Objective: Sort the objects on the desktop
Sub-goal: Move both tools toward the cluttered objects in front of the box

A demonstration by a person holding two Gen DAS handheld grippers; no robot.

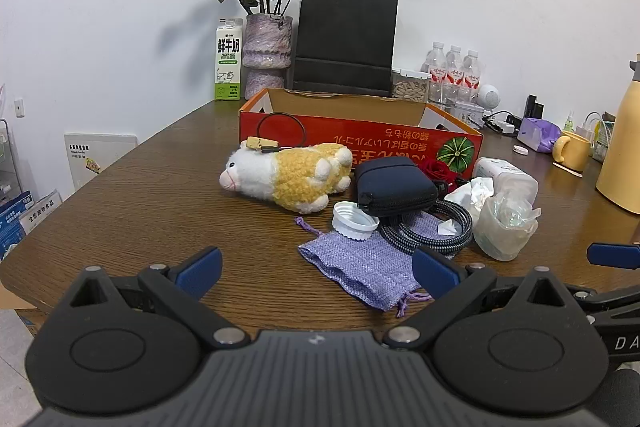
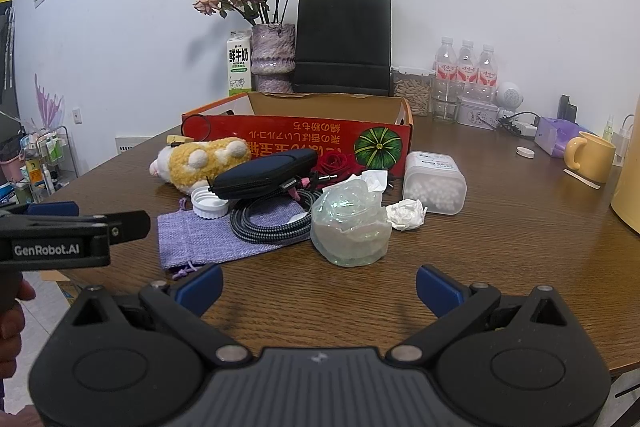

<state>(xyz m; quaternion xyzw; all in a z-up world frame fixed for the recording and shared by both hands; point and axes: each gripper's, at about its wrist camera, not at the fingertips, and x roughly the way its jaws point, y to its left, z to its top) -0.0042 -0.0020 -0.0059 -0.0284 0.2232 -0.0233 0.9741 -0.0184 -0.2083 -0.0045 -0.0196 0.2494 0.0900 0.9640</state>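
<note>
A brown wooden table (image 1: 160, 195) holds a cluster of small objects in front of an open red cardboard box (image 1: 360, 139), which is printed with a green pumpkin and sits toward the back. The left gripper (image 1: 316, 269) hovers low over the near edge with its 2 blue-padded fingers spread wide and nothing between them; the right gripper (image 2: 319, 285) is likewise fully open and empty, just in front of a crumpled clear plastic cup (image 2: 352, 227). In the pile, a yellow and white plush sheep (image 1: 288, 175) lies on its side at the left, with a dark zip pouch (image 1: 394, 187) just beside it. A white bottle cap (image 1: 354, 221) rests on a flat purple drawstring bag (image 1: 360, 267), and a coiled braided cable (image 1: 424, 231) overlaps the bag's far side. A red rose (image 1: 438, 171), crumpled tissue (image 2: 408, 213) and a frosted tub of cotton swabs (image 2: 434, 183) lie to the right. Behind the box stand a vase of dried roses (image 1: 266, 51), a milk carton (image 1: 228, 61), a black paper bag (image 1: 344, 43) and 3 water bottles (image 1: 454, 71). A yellow mug (image 2: 590, 155) sits far right.
</note>
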